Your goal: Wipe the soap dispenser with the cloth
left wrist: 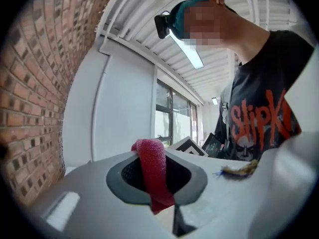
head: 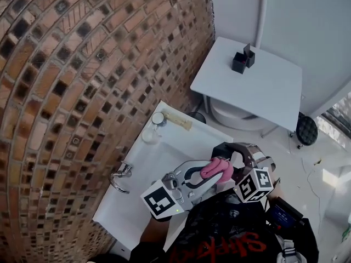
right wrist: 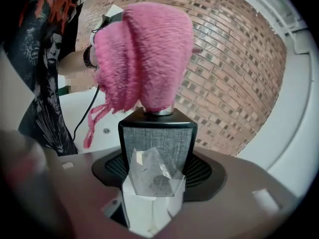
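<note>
Cloth (left wrist: pixel 149 158), pink and fuzzy, is pinched in the left gripper (left wrist: pixel 157 180). The jaws are nearly together with only a folded strip of fabric between the pads. One end hangs just below the jaws; the rest bunches up past the tips.

Right gripper (right wrist: pixel 157 156) has its jaws set wide, clamped on the soap dispenser (right wrist: pixel 157 138). This is a dark square block with a grey fabric-look face, upright between the pads, with a metal neck on top. The free bulk of the cloth sits right over that neck and covers the pump head. A loose thread dangles on the side toward the person's black shirt (right wrist: pixel 42 59).

In the head view both grippers meet tip to tip. The left one comes in from the lower left and the right one from the lower right, with the cloth at the spot where they touch. The dispenser itself is mostly hidden there.

White sink (head: pixel 164 147) lies below both grippers. Faucet (head: pixel 122 177) is off to the left of the left gripper, against the brick wall (head: pixel 82 64). White table (head: pixel 263 86) stands well beyond the right gripper, with a small black box (head: pixel 243 59) on it.
</note>
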Available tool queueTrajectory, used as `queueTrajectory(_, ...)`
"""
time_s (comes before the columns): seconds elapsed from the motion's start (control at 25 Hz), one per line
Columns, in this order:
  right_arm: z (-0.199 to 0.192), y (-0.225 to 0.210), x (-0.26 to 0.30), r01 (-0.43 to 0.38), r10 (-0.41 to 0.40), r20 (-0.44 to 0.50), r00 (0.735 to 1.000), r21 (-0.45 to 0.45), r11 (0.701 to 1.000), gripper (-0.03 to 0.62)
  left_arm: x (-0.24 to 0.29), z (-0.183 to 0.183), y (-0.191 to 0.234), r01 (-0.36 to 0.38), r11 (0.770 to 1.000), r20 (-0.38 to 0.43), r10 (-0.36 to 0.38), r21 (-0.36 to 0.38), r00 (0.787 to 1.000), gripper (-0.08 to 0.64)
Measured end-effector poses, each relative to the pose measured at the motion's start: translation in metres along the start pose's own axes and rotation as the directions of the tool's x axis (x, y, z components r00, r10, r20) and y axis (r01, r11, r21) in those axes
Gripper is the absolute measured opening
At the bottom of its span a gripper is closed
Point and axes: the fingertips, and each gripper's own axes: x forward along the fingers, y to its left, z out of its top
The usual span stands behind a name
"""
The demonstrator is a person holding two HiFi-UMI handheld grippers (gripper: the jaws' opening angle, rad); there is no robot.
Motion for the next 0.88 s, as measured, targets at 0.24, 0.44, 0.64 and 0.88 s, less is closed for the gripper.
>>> queueTrajectory(0.24,-0.007,-0.002,0.007,-0.008,0.008,-0.042,0.999,0.009,1.000,0.301,0.012,0.000,0.025,-0.156,0.968,-0.049,0.169,0.198,0.984,0.046)
queueTrajectory(0.44,-0.006,-0.002,0.006,-0.003,0.002,-0.035,0.999,-0.018,1.000,0.299,0.007,-0.016,0.063,-0.319,0.919,-0.113,0.351,0.232,0.930,0.046)
queueTrajectory(0.64,-0.005,0.008,0.004,-0.030,0.030,0.004,1.000,-0.029,0.999,0.299,-0.005,-0.036,0.071,-0.285,0.958,-0.122,0.280,-0.029,0.952,0.046)
queueTrajectory(0.88,0.018,0.015,0.011,-0.091,0.092,0.090,0.992,-0.014,0.996,0.299,-0.040,-0.021,0.078,-0.343,0.932,-0.015,0.343,-0.114,0.939,0.046)
